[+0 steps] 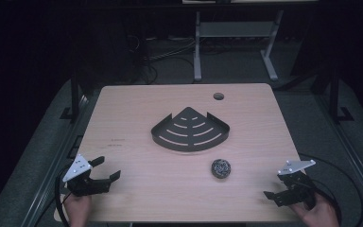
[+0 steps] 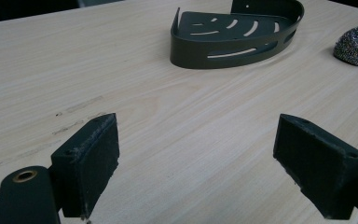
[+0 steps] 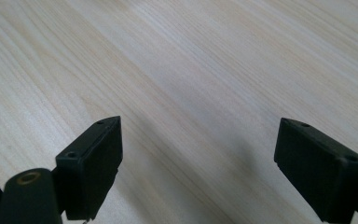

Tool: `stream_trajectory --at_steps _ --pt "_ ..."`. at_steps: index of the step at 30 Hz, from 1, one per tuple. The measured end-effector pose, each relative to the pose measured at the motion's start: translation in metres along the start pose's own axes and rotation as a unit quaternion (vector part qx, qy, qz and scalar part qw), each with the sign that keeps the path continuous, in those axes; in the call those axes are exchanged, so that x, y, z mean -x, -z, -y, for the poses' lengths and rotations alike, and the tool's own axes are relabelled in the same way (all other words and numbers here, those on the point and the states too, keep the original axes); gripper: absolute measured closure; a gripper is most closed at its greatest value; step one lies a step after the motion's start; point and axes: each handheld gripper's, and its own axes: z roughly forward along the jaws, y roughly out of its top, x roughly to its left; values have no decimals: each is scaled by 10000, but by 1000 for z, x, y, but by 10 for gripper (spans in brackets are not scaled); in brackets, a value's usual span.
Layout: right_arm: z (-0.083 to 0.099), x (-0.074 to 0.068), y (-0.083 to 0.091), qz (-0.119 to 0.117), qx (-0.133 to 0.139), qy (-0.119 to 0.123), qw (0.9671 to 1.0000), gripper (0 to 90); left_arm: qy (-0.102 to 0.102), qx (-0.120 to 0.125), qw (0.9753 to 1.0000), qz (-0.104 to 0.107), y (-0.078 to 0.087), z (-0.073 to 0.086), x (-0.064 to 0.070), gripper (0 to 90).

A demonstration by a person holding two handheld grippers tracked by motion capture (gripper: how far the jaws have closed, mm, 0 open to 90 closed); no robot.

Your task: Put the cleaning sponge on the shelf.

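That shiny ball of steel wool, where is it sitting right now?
In the high view the steel wool ball lies on the table, right of centre, just in front of the dark corner shelf and nearer the right gripper.

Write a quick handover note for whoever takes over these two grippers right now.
Left gripper: open, empty, at the table's near left corner.
Right gripper: open, empty, near right corner.
Steel wool ball: on the table, just in front of the black corner shelf, apart from it.
Done: nothing; shelf holds nothing.
Left: likely pick up the ball, the right gripper being nearer, and set it in the shelf.
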Motion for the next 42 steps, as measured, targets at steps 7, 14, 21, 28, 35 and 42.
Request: stream_trajectory --at_steps 7,14,21,28,35,42 --pt "-4 -2 -3 -38 -111 56 9999 147 6 23 10000 -18 1 0 0 137" --pt "-19 -11 -2 -82 -164 272 9995 147 13 11 10000 -2 0 0 0 137" --pt "-40 -24 -7 -184 -281 626 9975 146 49 58 10000 -41 3 1 -2 137" --pt "-63 -32 -13 -271 -399 887 9949 146 33 53 10000 -22 2 1 -1 137" --pt "-86 -39 -24 -359 -517 1110 9918 147 46 55 10000 -20 3 1 -1 137" --pt "-106 -43 -36 -428 -642 1309 9884 146 82 95 9999 -24 4 1 -2 137"
